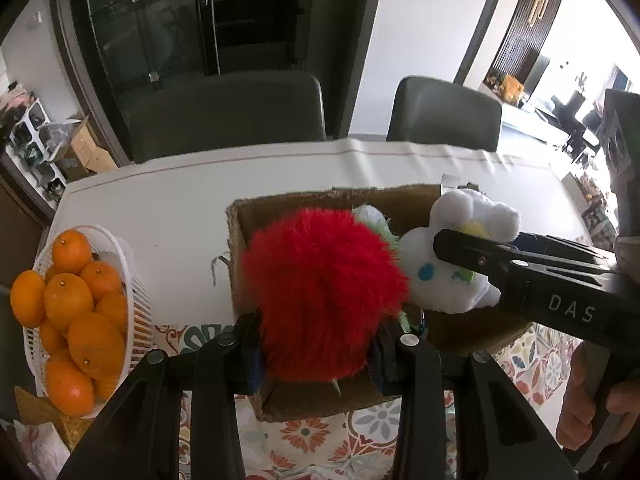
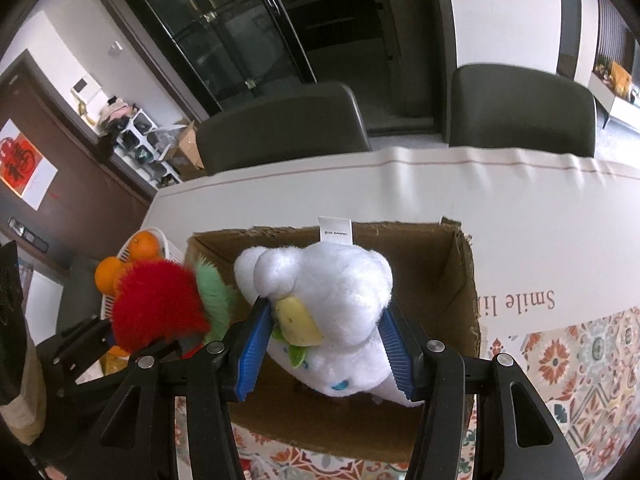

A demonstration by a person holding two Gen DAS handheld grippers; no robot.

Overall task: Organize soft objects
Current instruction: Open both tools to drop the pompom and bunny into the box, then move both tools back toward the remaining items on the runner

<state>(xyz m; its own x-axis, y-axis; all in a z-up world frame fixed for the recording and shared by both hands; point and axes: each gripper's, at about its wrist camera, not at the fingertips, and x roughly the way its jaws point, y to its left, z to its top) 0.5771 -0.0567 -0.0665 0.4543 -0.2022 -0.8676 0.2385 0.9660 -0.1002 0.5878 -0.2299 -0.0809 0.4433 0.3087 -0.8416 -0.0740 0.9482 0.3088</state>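
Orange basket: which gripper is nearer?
Left. The left gripper, holding the red fluffy toy, is right beside the orange basket. The right gripper, holding the white plush, is over the cardboard box, farther off.

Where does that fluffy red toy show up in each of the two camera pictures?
Left wrist view: the red toy fills the centre, gripped in the near claw, above the cardboard box.
Right wrist view: the red toy sits at centre-left, left of the white toy.
Shared landmark: the cardboard box.
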